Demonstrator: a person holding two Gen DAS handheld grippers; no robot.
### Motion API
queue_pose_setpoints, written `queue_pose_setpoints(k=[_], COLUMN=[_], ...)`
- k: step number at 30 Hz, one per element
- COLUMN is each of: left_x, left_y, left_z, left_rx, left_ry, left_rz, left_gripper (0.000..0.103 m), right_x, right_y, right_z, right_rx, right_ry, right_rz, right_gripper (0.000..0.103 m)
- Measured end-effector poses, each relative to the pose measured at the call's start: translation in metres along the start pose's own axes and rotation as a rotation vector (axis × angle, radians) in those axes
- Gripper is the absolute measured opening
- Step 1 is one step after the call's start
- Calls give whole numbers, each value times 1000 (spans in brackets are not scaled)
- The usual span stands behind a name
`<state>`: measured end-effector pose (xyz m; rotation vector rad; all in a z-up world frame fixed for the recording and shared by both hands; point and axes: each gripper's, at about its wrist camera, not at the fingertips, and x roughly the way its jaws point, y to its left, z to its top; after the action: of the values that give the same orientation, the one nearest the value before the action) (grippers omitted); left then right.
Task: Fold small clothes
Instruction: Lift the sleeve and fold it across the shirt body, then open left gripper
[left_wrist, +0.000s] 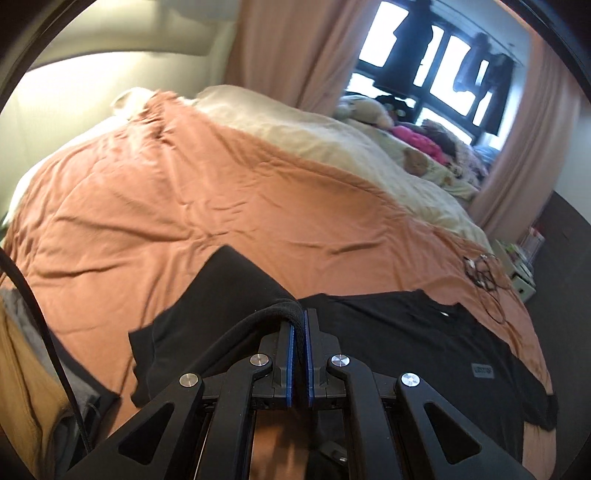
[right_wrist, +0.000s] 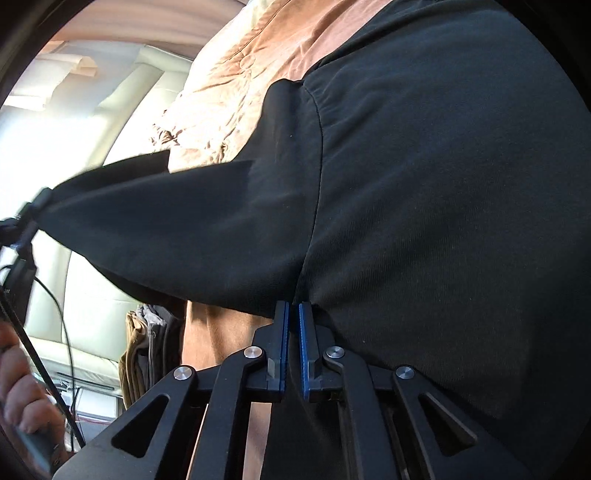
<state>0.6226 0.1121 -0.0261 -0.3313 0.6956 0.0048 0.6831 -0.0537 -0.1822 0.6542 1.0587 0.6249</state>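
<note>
black T-shirt (left_wrist: 424, 332) | sleeve hem pinched in left tongs (left_wrist: 300, 317) | body edge in right tongs (right_wrist: 292, 310)

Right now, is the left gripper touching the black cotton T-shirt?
Touching. Left wrist view shows the left gripper shut, its blue pads pinching the black cotton T-shirt's hem.

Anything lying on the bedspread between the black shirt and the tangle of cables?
Nothing: the left wrist view shows only bare orange bedspread between the black shirt and the cables.
</note>
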Motion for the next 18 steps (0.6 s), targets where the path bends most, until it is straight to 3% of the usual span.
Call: queue_pose_setpoints(k=[7, 18], left_x=[-1, 11], left_y=[-69, -126], left_z=[-7, -19], left_rx=[181, 262], left_ry=[34, 90], left_rz=[-186, -288], left_gripper=[5, 5], right_x=[-9, -94], right_y=[-7, -36], right_z=[-3, -4], right_rx=[53, 119], right_ry=[-25, -155], right_rz=[21, -35], right_gripper=[2, 3])
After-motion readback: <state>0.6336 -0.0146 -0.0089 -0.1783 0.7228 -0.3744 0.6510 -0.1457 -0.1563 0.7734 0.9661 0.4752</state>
